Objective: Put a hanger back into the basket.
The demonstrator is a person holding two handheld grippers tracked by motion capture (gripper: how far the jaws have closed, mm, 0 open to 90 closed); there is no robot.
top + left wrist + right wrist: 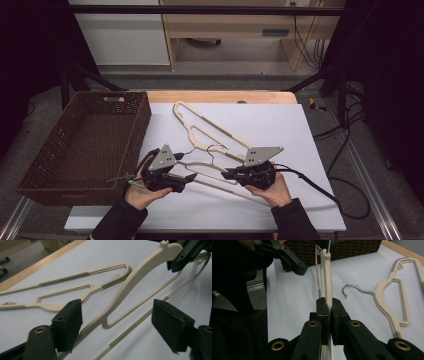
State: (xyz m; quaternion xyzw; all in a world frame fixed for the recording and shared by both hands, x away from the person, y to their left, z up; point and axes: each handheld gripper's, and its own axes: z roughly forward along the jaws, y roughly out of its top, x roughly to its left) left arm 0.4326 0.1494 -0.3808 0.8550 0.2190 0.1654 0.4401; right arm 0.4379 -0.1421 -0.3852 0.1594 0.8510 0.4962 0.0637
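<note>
The right gripper (329, 312) has its jaws clamped on the cream plastic hanger (327, 277), held edge-up. The left gripper (117, 322) stands with jaws apart, that hanger's arm between them, beside one pad. A second cream hanger (210, 127) lies beyond on the white surface (280, 125).

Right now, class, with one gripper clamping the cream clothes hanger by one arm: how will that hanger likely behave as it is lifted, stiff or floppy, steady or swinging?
The held hanger probably stays stiff: its arm keeps its shape though the right gripper pinches just one end. It looks light, being a thin open frame. Clamped off-centre, it may swing or twist, so the open left gripper would likely help steady it.
</note>
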